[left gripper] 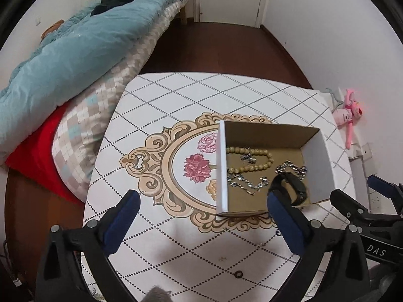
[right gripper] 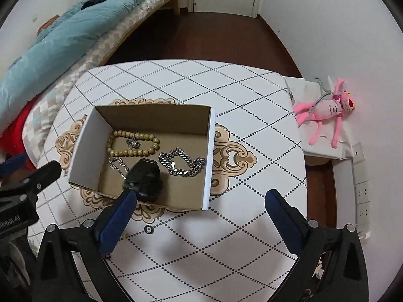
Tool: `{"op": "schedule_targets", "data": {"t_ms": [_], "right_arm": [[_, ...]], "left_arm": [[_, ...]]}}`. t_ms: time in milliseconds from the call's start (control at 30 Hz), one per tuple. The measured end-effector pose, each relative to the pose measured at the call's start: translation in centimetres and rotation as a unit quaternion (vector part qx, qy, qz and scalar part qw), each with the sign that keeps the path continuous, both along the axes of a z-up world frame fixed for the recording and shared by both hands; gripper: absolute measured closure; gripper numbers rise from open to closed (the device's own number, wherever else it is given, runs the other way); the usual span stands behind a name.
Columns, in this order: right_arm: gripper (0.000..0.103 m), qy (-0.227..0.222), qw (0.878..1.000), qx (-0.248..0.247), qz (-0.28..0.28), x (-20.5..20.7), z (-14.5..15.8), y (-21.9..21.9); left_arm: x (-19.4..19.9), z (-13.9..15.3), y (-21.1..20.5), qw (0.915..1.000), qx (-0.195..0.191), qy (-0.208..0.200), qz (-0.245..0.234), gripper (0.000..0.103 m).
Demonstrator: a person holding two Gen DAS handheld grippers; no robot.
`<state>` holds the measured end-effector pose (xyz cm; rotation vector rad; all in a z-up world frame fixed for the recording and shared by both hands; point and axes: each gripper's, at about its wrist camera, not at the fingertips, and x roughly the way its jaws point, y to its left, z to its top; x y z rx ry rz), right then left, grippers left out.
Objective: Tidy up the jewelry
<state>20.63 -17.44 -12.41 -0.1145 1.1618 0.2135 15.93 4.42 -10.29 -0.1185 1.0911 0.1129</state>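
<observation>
An open cardboard box (left gripper: 223, 171) (right gripper: 210, 151) stands on the table. Inside lie a tan bead bracelet (left gripper: 252, 161) (right gripper: 133, 143), silver chains (left gripper: 244, 183) (right gripper: 182, 164) and a black watch (left gripper: 292, 187) (right gripper: 146, 176). A small black ring (left gripper: 238, 274) (right gripper: 149, 229) lies on the tablecloth in front of the box. My left gripper (left gripper: 202, 198) is open and empty, in front of the box's left side. My right gripper (right gripper: 201, 196) is open and empty, near the box's front right corner; its left fingertip (right gripper: 129, 196) overlaps the watch in view.
The table (left gripper: 176, 95) has a white diamond-pattern cloth with a flower medallion. A bed with a blue duvet (left gripper: 75, 45) and red cloth is at the left. A pink plush toy (right gripper: 327, 110) lies on a white ledge at the right, by wall sockets.
</observation>
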Motion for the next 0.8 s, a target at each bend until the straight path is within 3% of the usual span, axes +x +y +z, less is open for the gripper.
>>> {"op": "schedule_targets", "data": {"t_ms": [267, 433, 600, 700, 800], "right_arm": [[0.000, -0.038, 0.999, 0.028, -0.005, -2.6, 3.9, -0.3], [0.000, -0.045, 0.998, 0.044, -0.005, -4.7, 5.0, -0.5], [0.000, -0.018, 0.999, 0.050, -0.003, -6.6, 2.3, -0.1], [0.000, 0.010, 0.998, 0.063, 0.002, -7.1, -1.2, 0.2], [0.000, 0.024, 0.997, 0.079, 0.005, -7.2, -4.5, 0.8]], "left_arm": [[-2.1, 3.7, -0.2, 0.9994, -0.008, -0.034, 0.000, 0.000], [-3.7, 4.0, -0.2, 0.9992, -0.006, -0.039, -0.004, 0.000], [-5.1, 0.3, 0.0, 1.0000, 0.008, -0.005, 0.000, 0.000], [-5.5, -3.4, 0.2, 0.9991, 0.038, 0.017, 0.008, 0.000], [-5.6, -6.9, 0.9, 0.9976, 0.043, 0.052, 0.017, 0.000]]}}
